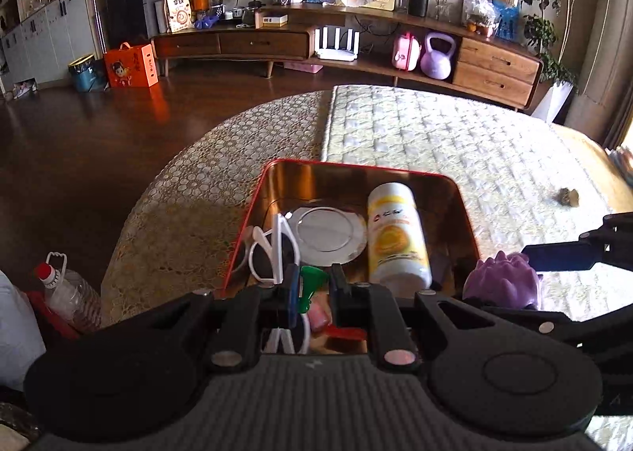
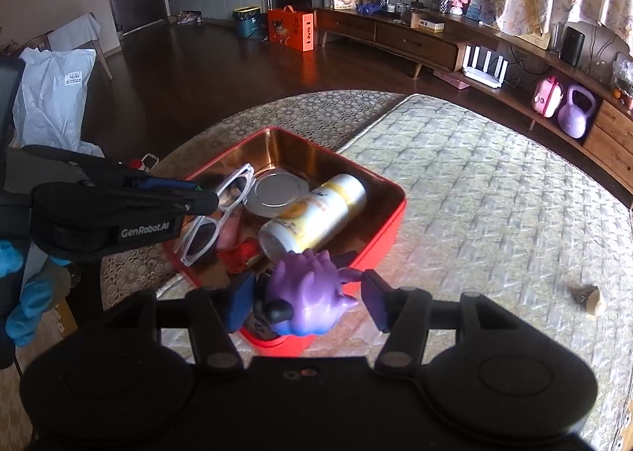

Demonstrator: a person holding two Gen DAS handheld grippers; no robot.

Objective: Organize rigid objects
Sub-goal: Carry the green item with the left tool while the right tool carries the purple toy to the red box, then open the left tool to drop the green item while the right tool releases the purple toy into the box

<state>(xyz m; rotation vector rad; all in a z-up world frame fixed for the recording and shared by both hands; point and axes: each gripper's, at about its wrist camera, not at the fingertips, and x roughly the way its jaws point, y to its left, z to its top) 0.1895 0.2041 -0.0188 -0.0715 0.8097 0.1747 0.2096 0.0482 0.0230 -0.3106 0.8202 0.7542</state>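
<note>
Here the right hand-held gripper (image 2: 306, 298) stands wide, its pads clear of the purple spiky toy (image 2: 306, 300) at the red tin's (image 2: 391, 221) 6 o'clock corner; whether the toy rests on the rim is unclear. The left hand-held gripper (image 1: 312, 285) is narrowed on a green funnel-like piece (image 1: 310, 287). Further in lie white sunglasses (image 2: 221, 213), a yellow-white bottle (image 2: 316, 213) and a round metal lid (image 2: 277, 192). At 3 o'clock, well apart on the bed (image 2: 474, 194), sits a small brown lump (image 2: 589, 298). Best lift the open jaws straight up, so they don't snag the spikes.

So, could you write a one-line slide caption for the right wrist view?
Right gripper open around a purple toy at the red tin's near edge.
</note>
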